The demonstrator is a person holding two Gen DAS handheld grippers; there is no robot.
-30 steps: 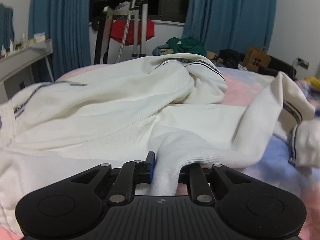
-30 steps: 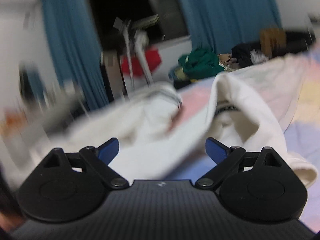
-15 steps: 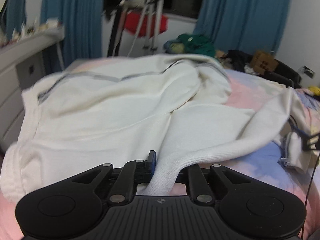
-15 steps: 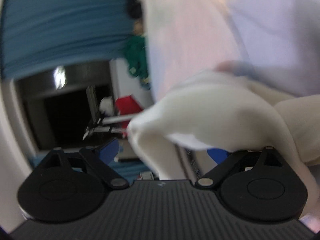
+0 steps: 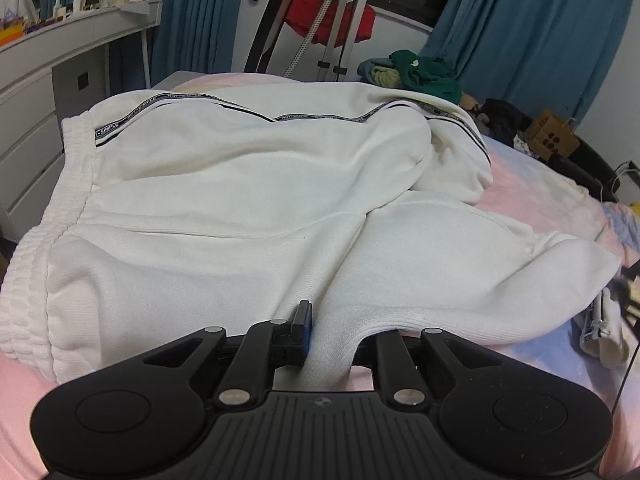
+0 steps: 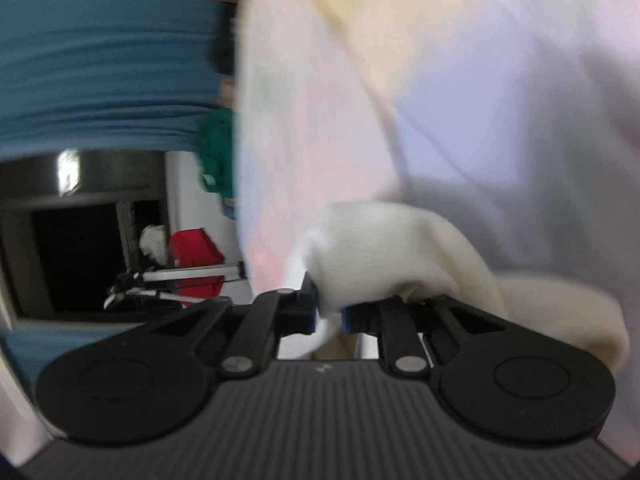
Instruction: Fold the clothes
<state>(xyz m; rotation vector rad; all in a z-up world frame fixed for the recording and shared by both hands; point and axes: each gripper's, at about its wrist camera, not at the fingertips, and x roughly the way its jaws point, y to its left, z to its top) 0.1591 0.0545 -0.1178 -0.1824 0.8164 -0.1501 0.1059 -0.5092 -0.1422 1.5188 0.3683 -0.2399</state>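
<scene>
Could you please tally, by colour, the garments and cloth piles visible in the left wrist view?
White: 1, the white sweatpants on the bed
Red: 1, the red garment on the drying rack
Green: 1, the green clothes pile behind the bed
Total: 3

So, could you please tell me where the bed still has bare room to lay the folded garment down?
Bare pastel bedsheet shows right of the white trousers, up to the dark clutter and cardboard box. The far edge is crowded with green clothes.
</scene>
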